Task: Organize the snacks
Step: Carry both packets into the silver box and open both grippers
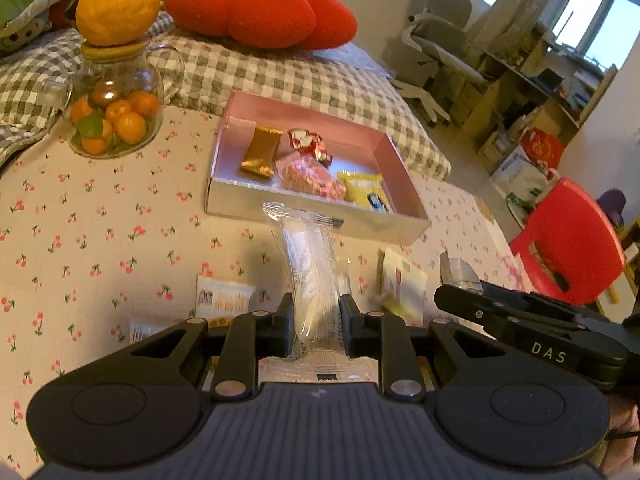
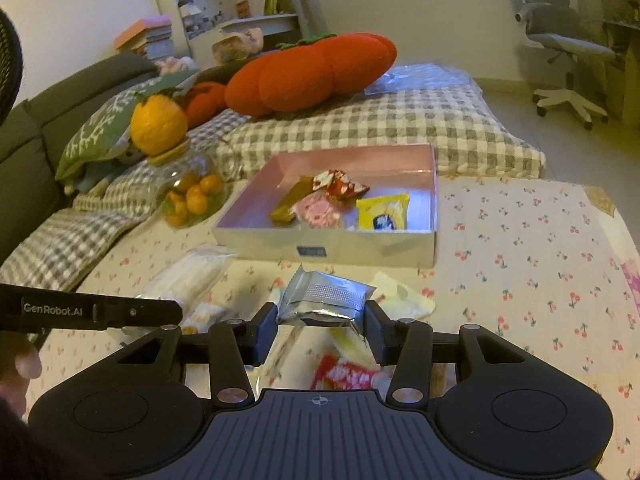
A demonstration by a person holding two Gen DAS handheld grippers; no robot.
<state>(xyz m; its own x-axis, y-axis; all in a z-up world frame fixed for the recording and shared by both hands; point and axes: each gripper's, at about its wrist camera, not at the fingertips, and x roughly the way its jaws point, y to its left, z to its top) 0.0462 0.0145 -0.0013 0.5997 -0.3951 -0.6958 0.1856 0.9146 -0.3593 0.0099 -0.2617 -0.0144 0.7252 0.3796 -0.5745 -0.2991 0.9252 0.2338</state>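
- Left wrist view: left gripper (image 1: 316,326) clamped on a clear packet (image 1: 310,264), which stands upright above the cherry-print cloth (image 1: 100,216), just short of the pink-lined box (image 1: 384,144). Gold packet (image 1: 261,151), red packet (image 1: 308,142), pink packet (image 1: 310,176) and yellow packet (image 1: 366,190) lie inside.
- Right wrist view: right gripper (image 2: 320,322) closed on a silver packet (image 2: 324,300), held over loose snacks on the cloth, near the box (image 2: 434,200) front wall.

Your box (image 1: 224,196) sits on the tablecloth (image 1: 80,220) toward its far edge, against the bedding (image 1: 280,76), with four wrapped snacks (image 1: 312,178) lying inside it. At the far left corner you have the glass jar (image 1: 116,108), a lemon-shaped cushion (image 1: 118,2) resting on its lid. Before the box's near wall, loose packets (image 2: 404,300) lie on the cloth, and behind everything a tomato cushion (image 2: 308,76) lies on the bedding.
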